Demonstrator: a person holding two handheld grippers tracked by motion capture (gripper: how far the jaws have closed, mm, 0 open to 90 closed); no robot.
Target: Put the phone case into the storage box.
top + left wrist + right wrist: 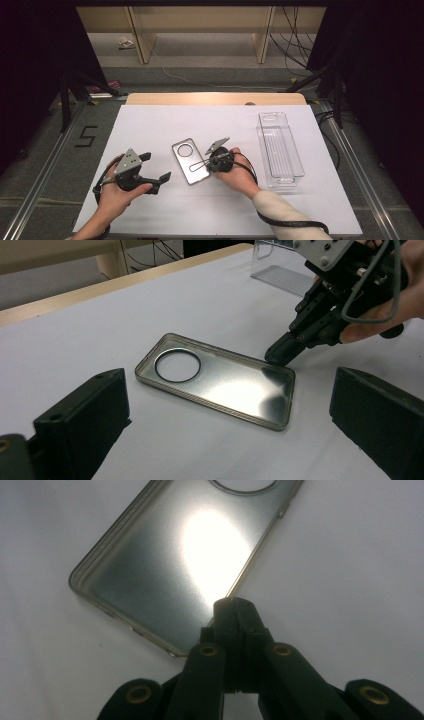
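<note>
- Right claw [234, 605]: jaws clenched together, nothing between them, tips at the long edge of the phone case [165, 565] near one corner.
- Left claw [225, 405]: jaws released and wide, the case lying flat just ahead.
- Case: mid-bench [150, 125], left of the clear tray [280, 145].

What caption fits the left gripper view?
Shut right hand-held gripper touches the clear phone case edge.
</note>
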